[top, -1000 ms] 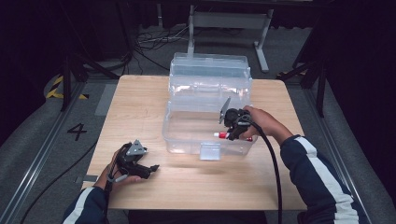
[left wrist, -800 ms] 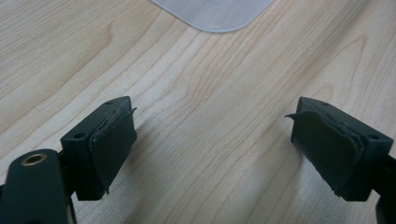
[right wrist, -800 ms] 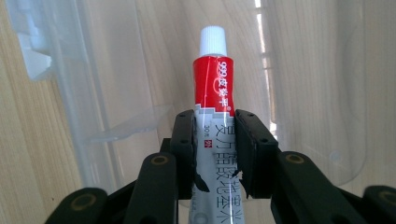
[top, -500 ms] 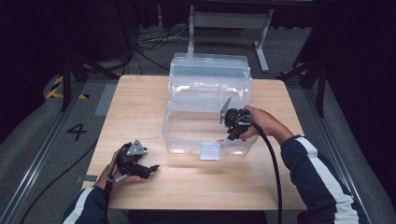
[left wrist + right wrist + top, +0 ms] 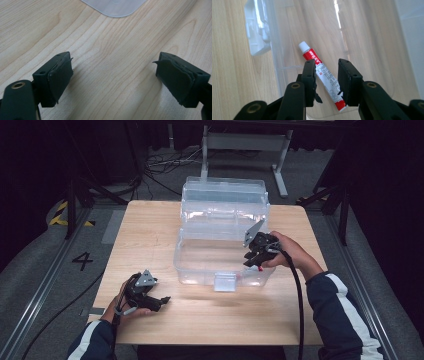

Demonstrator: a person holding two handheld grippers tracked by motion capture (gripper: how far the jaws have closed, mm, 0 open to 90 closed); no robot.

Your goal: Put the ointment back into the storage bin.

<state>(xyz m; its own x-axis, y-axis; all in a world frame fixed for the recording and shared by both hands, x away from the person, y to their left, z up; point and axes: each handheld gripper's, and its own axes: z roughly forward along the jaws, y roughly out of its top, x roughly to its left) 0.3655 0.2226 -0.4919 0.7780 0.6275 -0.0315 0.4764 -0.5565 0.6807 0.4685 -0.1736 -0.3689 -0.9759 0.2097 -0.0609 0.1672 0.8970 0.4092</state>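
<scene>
A clear plastic box (image 5: 200, 251) stands open mid-table, its lid (image 5: 224, 195) raised at the back. A red-and-white tube (image 5: 322, 72) with a white cap lies on the box floor near the front right corner. My right gripper (image 5: 327, 63) hangs just above it, jaws either side of the tube with gaps showing, so open and not pressing. From the high view that gripper (image 5: 253, 263) points down into the box. My left gripper (image 5: 164, 300) rests on the table at the front left, open and empty (image 5: 113, 72).
The box's front latch (image 5: 225, 281) sticks out toward me. A rounded corner of clear plastic (image 5: 115, 7) lies ahead of the left jaws. Bare wooden tabletop (image 5: 150, 235) stretches left of the box; the table edges drop to dark floor.
The right gripper has lifted slightly at the box's front right corner. The left gripper has stayed where it was.
</scene>
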